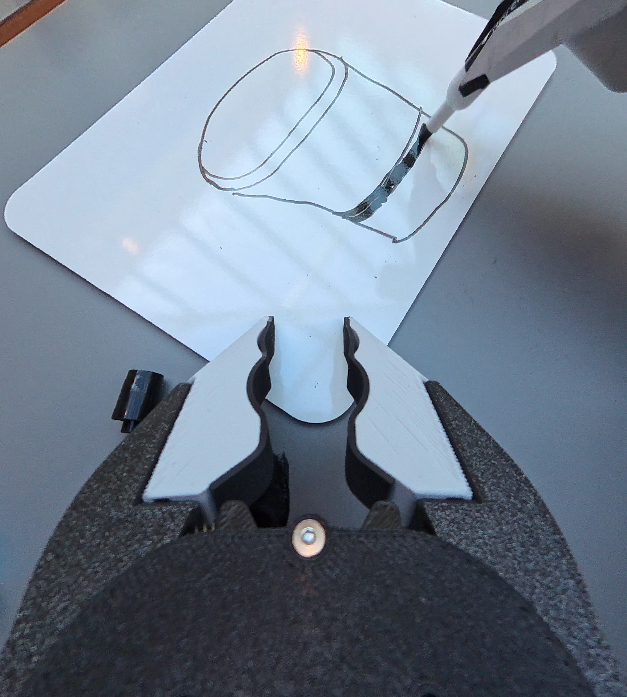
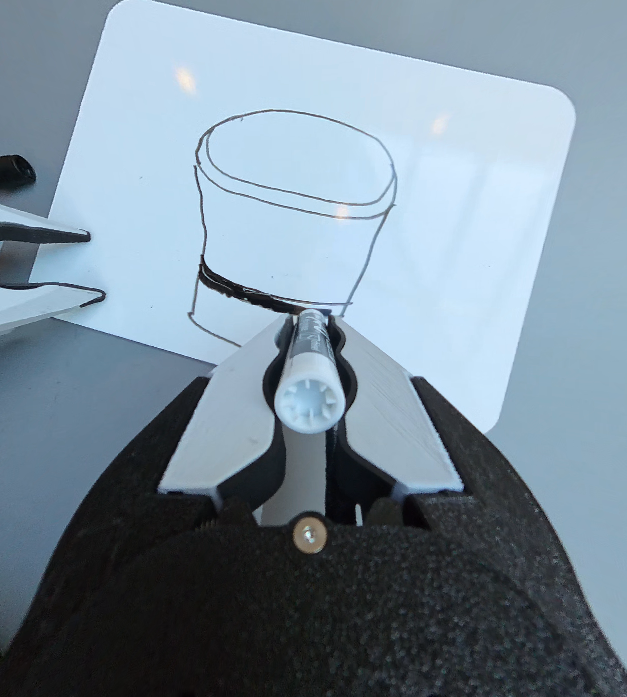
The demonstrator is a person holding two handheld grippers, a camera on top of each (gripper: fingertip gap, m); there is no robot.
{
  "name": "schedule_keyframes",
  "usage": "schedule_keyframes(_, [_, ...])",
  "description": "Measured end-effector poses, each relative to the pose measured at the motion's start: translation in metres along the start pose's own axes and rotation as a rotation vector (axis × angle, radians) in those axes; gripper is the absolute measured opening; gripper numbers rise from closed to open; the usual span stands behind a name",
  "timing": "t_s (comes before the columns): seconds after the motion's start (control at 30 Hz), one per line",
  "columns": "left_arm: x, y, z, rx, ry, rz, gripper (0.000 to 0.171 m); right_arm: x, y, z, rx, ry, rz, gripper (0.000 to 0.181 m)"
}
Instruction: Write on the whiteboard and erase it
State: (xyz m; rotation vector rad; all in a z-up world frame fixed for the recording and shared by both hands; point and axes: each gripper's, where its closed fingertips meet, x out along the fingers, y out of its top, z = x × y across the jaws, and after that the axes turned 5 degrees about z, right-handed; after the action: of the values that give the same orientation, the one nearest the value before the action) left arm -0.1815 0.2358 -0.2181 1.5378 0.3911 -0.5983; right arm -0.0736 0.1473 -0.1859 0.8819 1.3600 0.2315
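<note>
The right gripper (image 2: 307, 320) clamped a white marker (image 2: 306, 373), its tip touching the drawing on the whiteboard (image 1: 153, 211). The left gripper (image 1: 308, 320) stood empty, jaws apart, over the board's near corner, beside a black cap (image 1: 136, 394).

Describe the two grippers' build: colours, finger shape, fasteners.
The left gripper and right gripper look alike: a speckled black, grainy body with a rounded front, and two flat white fingers that taper toward the tips. The inner faces carry wavy black pads. A silver screw sits centred below the fingers. No cables visible.
</note>
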Motion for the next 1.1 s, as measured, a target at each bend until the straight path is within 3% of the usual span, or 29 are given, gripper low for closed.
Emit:
schedule_keyframes(0.13, [0.0, 0.0, 0.0, 0.002, 0.001, 0.0, 0.037, -0.001, 0.0, 0.014, 0.026, -0.025, 0.006, 0.018])
schedule_keyframes(0.3, [0.0, 0.0, 0.0, -0.002, -0.001, 0.0, 0.037, -0.001, -0.002, 0.001, -0.016, -0.003, -0.007, 0.018])
schedule_keyframes(0.43, [0.0, 0.0, 0.0, -0.001, 0.0, 0.0, 0.037, -0.001, 0.001, 0.017, 0.028, -0.019, 0.002, 0.018])
schedule_keyframes(0.57, [0.0, 0.0, 0.0, -0.005, -0.002, 0.0, 0.037, -0.001, 0.0, 0.006, -0.011, -0.001, -0.008, 0.018])
schedule_keyframes(0.97, [0.0, 0.0, 0.0, -0.002, 0.0, 0.0, 0.037, 0.001, 0.003, 0.019, 0.01, -0.017, -0.002, 0.018])
schedule_keyframes(1.1, [0.0, 0.0, 0.0, -0.004, -0.001, 0.0, 0.037, 0.001, 0.001, -0.001, -0.042, 0.013, -0.011, 0.018])
